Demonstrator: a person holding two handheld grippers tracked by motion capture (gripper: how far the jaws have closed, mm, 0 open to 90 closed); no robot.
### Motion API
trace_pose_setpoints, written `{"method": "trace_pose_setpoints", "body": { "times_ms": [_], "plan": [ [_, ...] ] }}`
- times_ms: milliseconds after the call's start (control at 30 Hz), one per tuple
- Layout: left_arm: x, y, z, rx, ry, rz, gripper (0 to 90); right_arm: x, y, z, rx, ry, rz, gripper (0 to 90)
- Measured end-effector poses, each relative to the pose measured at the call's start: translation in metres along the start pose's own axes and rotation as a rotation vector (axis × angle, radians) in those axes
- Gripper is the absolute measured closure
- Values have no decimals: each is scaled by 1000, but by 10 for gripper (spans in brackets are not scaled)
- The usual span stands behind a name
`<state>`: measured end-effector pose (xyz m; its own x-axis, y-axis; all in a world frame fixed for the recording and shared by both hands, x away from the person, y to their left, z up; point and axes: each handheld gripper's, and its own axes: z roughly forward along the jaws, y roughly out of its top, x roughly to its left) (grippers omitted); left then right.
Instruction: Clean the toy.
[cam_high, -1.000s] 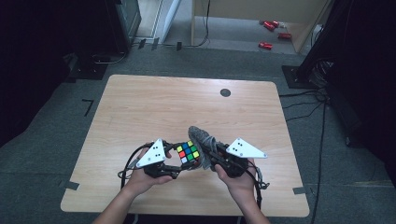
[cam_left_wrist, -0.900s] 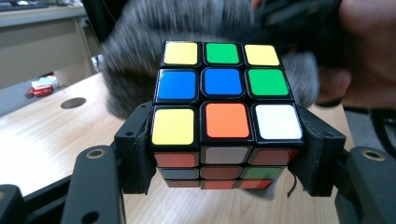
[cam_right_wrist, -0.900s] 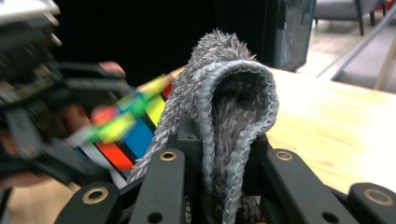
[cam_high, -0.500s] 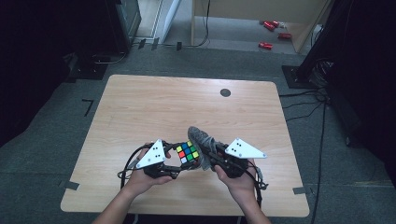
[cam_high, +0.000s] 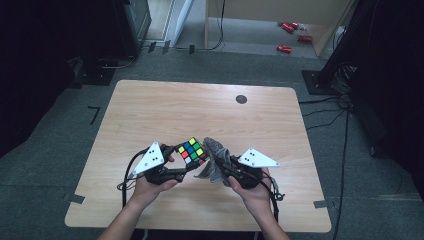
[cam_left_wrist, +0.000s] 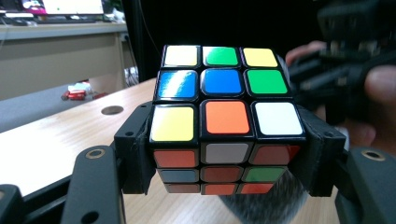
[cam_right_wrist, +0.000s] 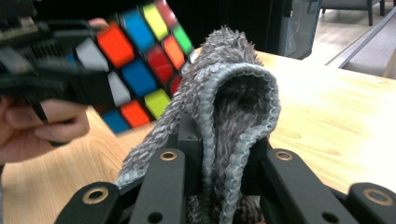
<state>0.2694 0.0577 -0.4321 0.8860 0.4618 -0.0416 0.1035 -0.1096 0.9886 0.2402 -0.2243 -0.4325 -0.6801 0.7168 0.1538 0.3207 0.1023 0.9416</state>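
The cube is clamped in the left hand-held gripper, held up off the desk near the front edge, roughly in the middle. In the left gripper view the cube is squeezed between the two black jaws at its lower layers, with the top face turned toward the camera: yellow, green, yellow along the far row, blue, blue, green in the middle, yellow, orange, white nearest.

The grey cloth is pinched in the right hand-held gripper, just to the right of the cube and touching it or very nearly so; which one can't be told from the high view. In the right gripper view the cloth is folded over into a hood shape that stands up from between the closed jaws, fuzzy on one side and knit-looking on the other, and the cube is seen tilted right against its left edge.

Both grippers are held by a person's hands that come in from the near side. A small dark round disc is set in the desk toward the far right, well apart from everything. Some red items are lying on the floor beyond the desk.
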Motion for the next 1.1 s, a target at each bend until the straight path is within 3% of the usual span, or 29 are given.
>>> {"method": "trace_pose_setpoints", "body": {
  "times_ms": [167,500,767,1000,1100],
  "plan": [
    [4,2,-4,-51,-32,-61,351,7,-8,9,30,26,-46,767],
    [2,0,1,-17,-39,-61,351,34,-21,27,65,85,-192,757],
    [5,-1,1,-20,-39,-79,352,22,-16,18,6,28,-186,756],
    [3,-1,2,-17,-44,-84,351,38,-22,28,40,69,-235,749],
    [4,-1,1,-17,-42,-84,351,36,-21,27,35,62,-243,750]
  ]
}}
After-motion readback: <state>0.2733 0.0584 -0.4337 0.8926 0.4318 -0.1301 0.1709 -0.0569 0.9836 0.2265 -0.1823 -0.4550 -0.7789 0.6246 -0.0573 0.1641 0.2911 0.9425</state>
